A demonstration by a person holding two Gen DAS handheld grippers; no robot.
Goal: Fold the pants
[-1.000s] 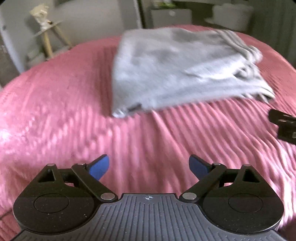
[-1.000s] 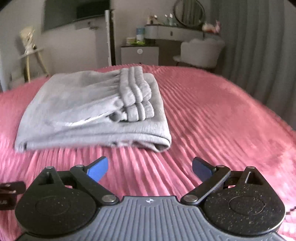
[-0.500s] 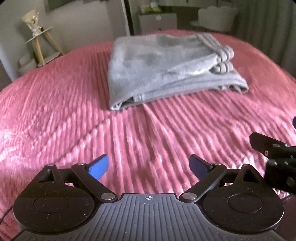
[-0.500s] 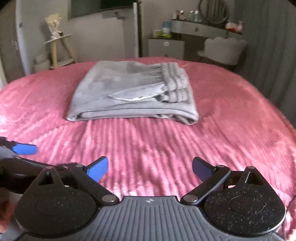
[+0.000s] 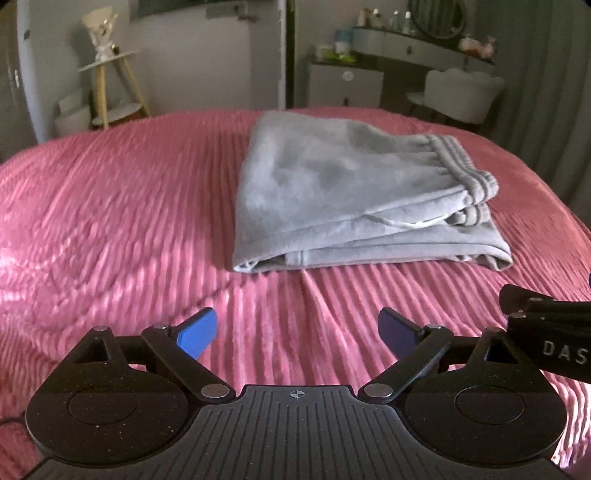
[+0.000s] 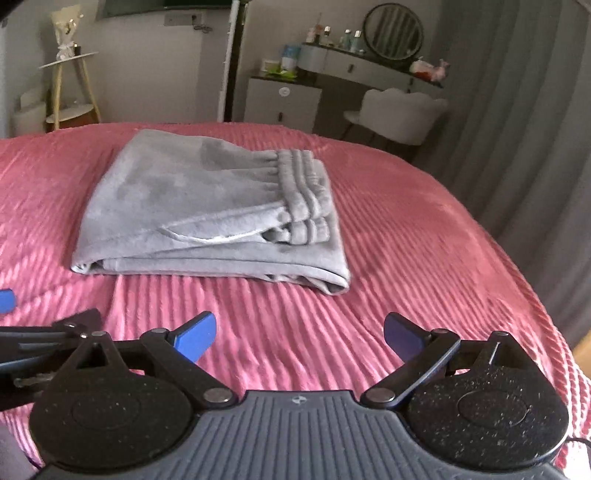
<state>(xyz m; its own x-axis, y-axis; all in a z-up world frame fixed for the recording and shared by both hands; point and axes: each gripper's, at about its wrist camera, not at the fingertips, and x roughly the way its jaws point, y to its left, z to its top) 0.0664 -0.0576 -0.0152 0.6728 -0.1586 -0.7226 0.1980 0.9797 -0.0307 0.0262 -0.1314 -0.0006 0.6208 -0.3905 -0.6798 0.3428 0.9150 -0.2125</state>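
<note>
Grey pants (image 5: 354, 192) lie folded into a thick rectangle on the pink ribbed bedspread (image 5: 110, 221), waistband turned to the right. The right wrist view shows the same pants (image 6: 210, 210) ahead and slightly left. My left gripper (image 5: 297, 334) is open over bare bedspread, well short of the pants, nothing between its blue fingers. My right gripper (image 6: 299, 338) is open too, also back from the pants and empty. The right gripper's black body (image 5: 546, 336) shows at the right edge of the left wrist view; the left gripper's arm (image 6: 40, 343) shows at the left edge of the right wrist view.
Beyond the bed stand a wooden stool shelf (image 5: 110, 88), a white cabinet (image 6: 284, 103), a vanity with a round mirror (image 6: 393, 31) and a white chair (image 6: 399, 114). Grey curtains (image 6: 535, 129) hang on the right. The bed's right edge (image 6: 554, 332) drops off near the right gripper.
Both grippers have drawn back and risen away from the folded pants, which now sit farther off. Both stayed open and empty; the pants have not moved.
</note>
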